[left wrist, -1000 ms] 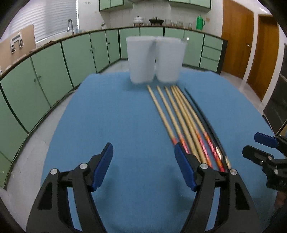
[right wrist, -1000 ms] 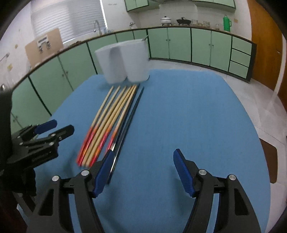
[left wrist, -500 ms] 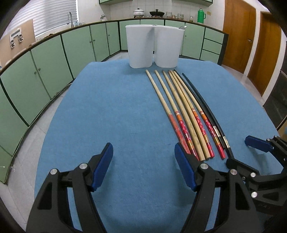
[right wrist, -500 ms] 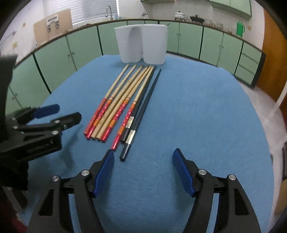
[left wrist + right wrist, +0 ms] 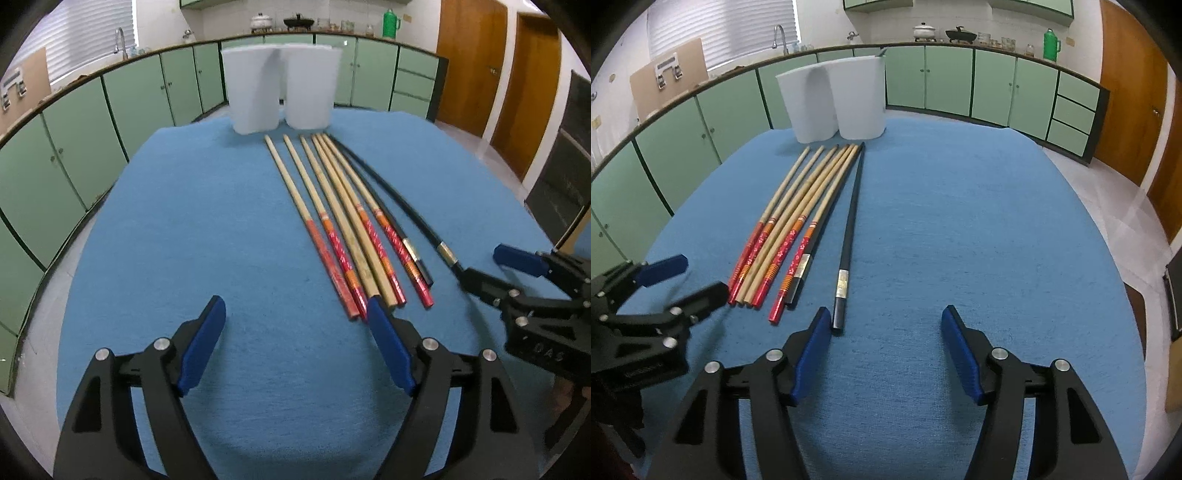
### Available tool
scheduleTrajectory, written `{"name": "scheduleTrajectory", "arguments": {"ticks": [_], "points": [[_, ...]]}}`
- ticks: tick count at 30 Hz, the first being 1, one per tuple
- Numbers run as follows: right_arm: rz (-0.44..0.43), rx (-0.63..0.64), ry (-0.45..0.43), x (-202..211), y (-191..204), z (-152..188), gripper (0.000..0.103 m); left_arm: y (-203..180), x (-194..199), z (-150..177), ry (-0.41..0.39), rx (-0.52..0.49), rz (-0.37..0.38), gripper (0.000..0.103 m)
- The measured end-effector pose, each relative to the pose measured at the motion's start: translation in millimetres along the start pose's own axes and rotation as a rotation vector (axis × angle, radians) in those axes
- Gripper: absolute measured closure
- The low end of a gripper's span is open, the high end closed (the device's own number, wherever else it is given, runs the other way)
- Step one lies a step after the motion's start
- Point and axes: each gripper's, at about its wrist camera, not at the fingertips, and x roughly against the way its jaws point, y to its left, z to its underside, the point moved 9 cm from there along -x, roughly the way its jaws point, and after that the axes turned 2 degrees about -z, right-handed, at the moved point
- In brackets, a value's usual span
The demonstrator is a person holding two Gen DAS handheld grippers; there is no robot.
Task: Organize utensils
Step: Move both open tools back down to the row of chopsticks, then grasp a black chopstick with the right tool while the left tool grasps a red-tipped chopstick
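Chopsticks, long bamboo ones with red patterned handles [image 5: 347, 221], lie side by side on the blue cloth-covered table [image 5: 184, 240], tips pointing far toward two white plastic holders [image 5: 280, 94]. Two black lacquered chopsticks [image 5: 849, 221] lie just right of them. Left gripper [image 5: 295, 347] and right gripper [image 5: 886, 354] both hover near the handle ends, jaws spread wide, holding nothing. These sticks look light, stiff and probably slippery (the black pair especially), so pinching the thicker decorated handle end seems safest; thin rods may roll on the cloth.
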Motion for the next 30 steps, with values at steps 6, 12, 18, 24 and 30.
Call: {"name": "scheduleTrajectory", "arguments": {"ticks": [6, 12, 18, 24, 30], "points": [[-0.012, -0.003, -0.006, 1.7, 0.3, 1.2, 0.042, 15.9, -3.9, 1.1, 0.016, 0.064, -0.014, 0.024], [-0.029, 0.032, -0.008, 4.6, 6.3, 4.1, 0.042, 28.0, -1.8, -0.3, 0.014, 0.081, -0.050, 0.025], [-0.034, 0.070, -0.005, 4.2, 15.3, 5.4, 0.060, 15.5, -4.2, 1.2, 0.020, 0.047, -0.040, 0.032], [-0.045, 0.075, -0.004, 2.5, 18.5, 3.4, 0.070, 9.5, -3.7, -0.4, 0.010, 0.044, -0.028, 0.045], [-0.054, 0.102, 0.001, -1.4, 27.8, 1.7, 0.096, -3.2, -2.6, -1.7, -0.003, 0.016, -0.002, 0.076]]}}
